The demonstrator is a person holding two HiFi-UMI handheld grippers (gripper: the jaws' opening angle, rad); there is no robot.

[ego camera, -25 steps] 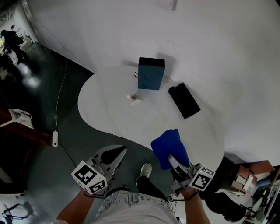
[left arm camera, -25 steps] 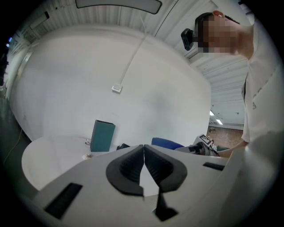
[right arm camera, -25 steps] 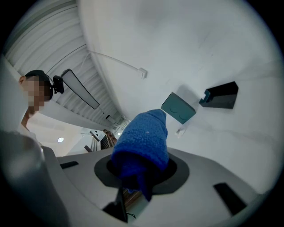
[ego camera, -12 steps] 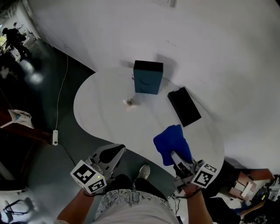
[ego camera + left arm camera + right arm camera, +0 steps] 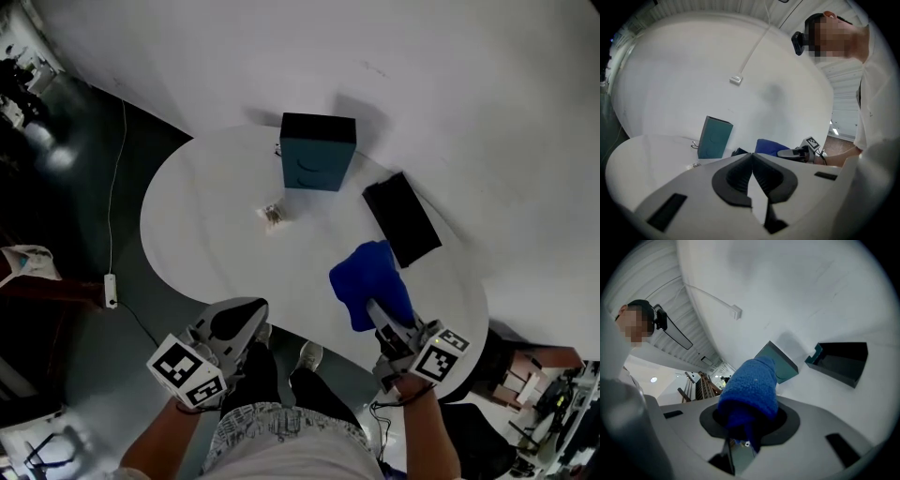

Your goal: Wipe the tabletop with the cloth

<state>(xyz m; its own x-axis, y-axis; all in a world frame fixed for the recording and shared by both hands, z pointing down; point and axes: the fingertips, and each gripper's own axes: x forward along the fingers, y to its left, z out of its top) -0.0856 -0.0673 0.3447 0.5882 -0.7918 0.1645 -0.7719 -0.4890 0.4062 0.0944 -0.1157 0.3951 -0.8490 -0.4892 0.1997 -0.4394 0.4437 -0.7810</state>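
The right claw [image 5: 379, 317], clenched on the cloth [image 5: 367, 279], has carried it farther over the surface [image 5: 211, 253] toward the tray [image 5: 401, 217], so wiping looks about to begin. The left claw [image 5: 236, 321] stays clenched and empty off the near edge. Whether the cloth touches down is unclear.

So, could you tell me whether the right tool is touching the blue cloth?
Touching. The right gripper view shows the right tool shut on the blue cloth.

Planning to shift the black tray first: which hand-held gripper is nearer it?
Right. The right hand-held gripper, holding the cloth, is just short of the black tray; the left hand-held gripper hangs past the near edge of the table.
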